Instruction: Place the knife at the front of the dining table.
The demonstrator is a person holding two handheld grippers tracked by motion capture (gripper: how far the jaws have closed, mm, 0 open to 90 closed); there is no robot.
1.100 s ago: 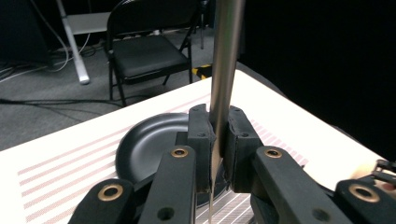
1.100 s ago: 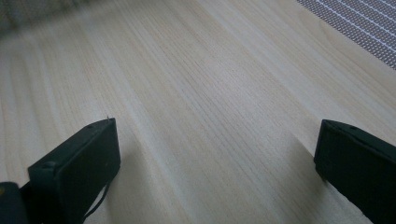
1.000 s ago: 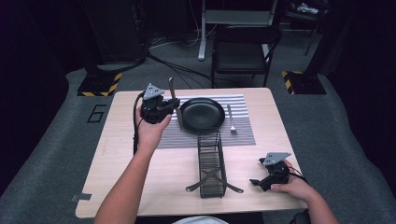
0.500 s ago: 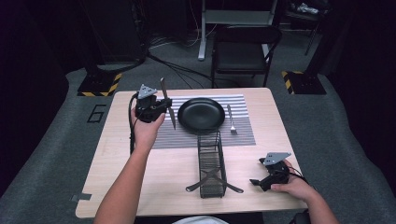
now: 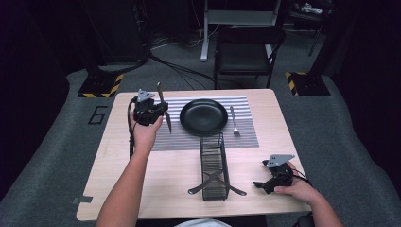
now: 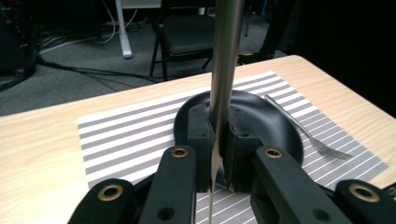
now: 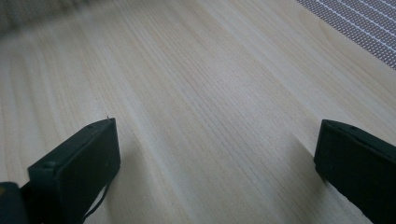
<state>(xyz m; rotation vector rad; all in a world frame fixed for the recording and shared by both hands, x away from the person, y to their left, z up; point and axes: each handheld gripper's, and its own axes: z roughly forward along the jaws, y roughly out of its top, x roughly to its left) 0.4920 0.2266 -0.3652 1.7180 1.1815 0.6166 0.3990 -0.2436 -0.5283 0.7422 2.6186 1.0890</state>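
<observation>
Spanning most of the high view, a light wooden table (image 5: 142, 198) is seen, with a grey striped placemat (image 5: 179, 137) laid across its far half. A black plate (image 5: 204, 116) is set on the middle of the placemat, and a fork (image 5: 233, 121) lies on the stripes just to the right of the plate, apart from its rim. A black wire rack (image 5: 213, 165) is placed nearer the person, its far end at the placemat's near edge; two utensil handles are seen sticking out sideways at its near end, though what kind of utensils they are cannot be told from this height.

The left gripper (image 5: 158, 111) is held above the left part of the placemat, left of the plate. Its jaws are clamped on a table knife (image 5: 163, 105), which is gripped about mid-length and stands nearly upright, one end up and the other pointing toward the mat. In the left gripper view the knife (image 6: 224, 70) is pinched between the two pads, plate and fork beyond it.

The right gripper (image 5: 259, 184) is rested at the table's near right corner, jaws spread wide with only bare wood between them.
</observation>
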